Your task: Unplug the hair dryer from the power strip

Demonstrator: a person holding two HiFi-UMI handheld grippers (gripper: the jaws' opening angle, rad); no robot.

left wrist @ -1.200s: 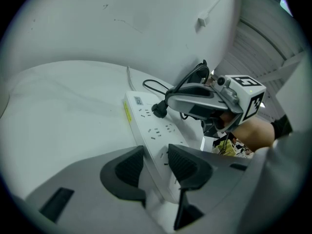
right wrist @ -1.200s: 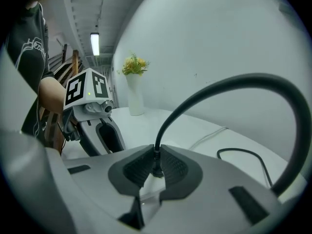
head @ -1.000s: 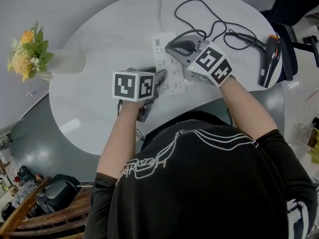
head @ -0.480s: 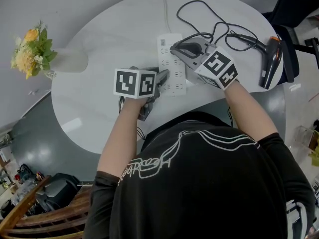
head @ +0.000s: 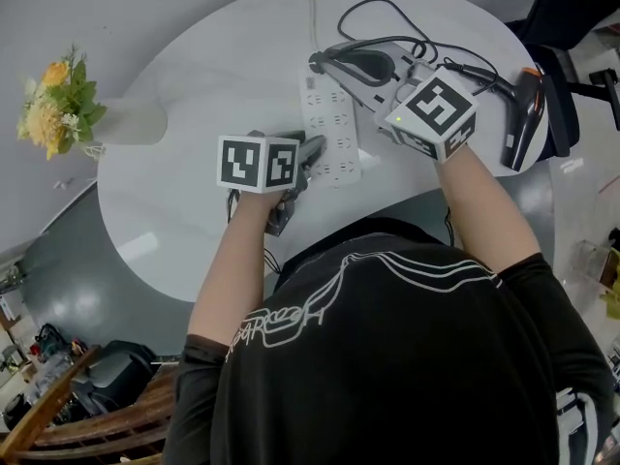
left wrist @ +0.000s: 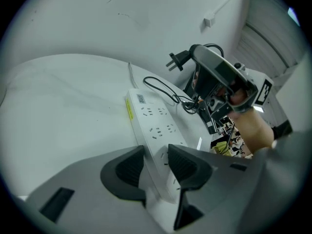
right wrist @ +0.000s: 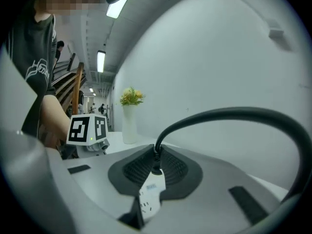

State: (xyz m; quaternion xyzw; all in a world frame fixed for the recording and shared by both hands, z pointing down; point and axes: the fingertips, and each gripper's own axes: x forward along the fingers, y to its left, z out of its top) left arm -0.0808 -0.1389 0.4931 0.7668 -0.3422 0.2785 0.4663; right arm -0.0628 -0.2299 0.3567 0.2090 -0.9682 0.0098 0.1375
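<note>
The right gripper (head: 325,61) is clenched on the dryer's black plug (left wrist: 175,61), held in the air above the far end of the white strip (head: 329,124), prongs clear of the sockets. The left gripper (left wrist: 155,167) clamps the strip's near end; its jaws have just eased slightly wider. The dryer (head: 521,114) lies at the table's (head: 194,182) right edge.

White oval table (head: 203,95): left half bare, open. White vase of yellow flowers (head: 131,121) at left edge. Long white power strip (head: 325,114) mid-table; looped black cable (right wrist: 234,112), black-orange hair dryer (head: 521,114) clutter far right.
</note>
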